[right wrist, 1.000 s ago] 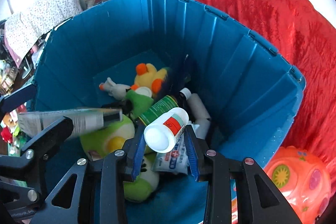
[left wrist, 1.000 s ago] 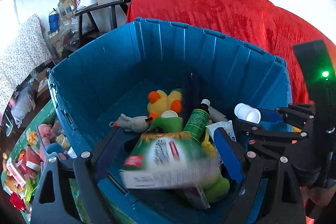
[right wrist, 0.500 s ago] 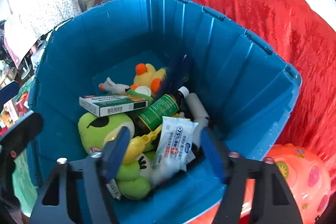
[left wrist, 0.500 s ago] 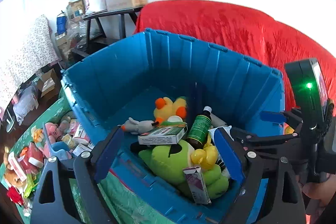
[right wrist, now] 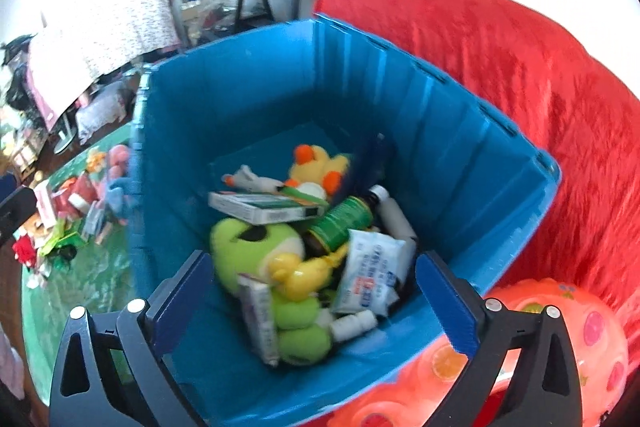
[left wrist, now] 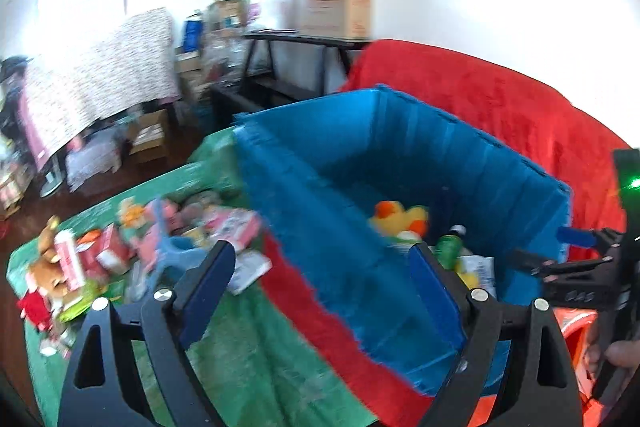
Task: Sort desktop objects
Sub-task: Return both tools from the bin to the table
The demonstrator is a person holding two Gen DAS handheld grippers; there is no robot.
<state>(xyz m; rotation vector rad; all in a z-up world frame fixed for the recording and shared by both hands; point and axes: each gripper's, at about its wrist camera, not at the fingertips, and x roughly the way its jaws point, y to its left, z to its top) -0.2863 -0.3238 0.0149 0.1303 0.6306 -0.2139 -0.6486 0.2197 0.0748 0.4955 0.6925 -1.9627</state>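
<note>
A blue bin (right wrist: 440, 131) holds a green frog plush (right wrist: 256, 247), a yellow duck plush (right wrist: 320, 167), a green-and-white box (right wrist: 264, 207), a green bottle (right wrist: 340, 223), a white packet (right wrist: 372, 275) and a small white bottle (right wrist: 354, 323). My right gripper (right wrist: 314, 263) hovers over the bin's near rim, its jaws opening with nothing between them. My left gripper (left wrist: 320, 255) is open and empty over the bin's (left wrist: 440, 163) left corner. To its left, a pile of toys and boxes (left wrist: 120, 247) lies on the green cloth.
A red blanket (right wrist: 520, 67) covers the furniture behind and right of the bin. An orange ball (right wrist: 540, 327) rests against the bin's near right corner. The green cloth (left wrist: 240, 347) spreads left of the bin. A dark table with a cardboard box (left wrist: 332, 7) stands at the back.
The green-and-white box fell from the left gripper into the bin, then that gripper drew back and swung left. The right gripper opened, dropped the white bottle into the bin and drew back.
</note>
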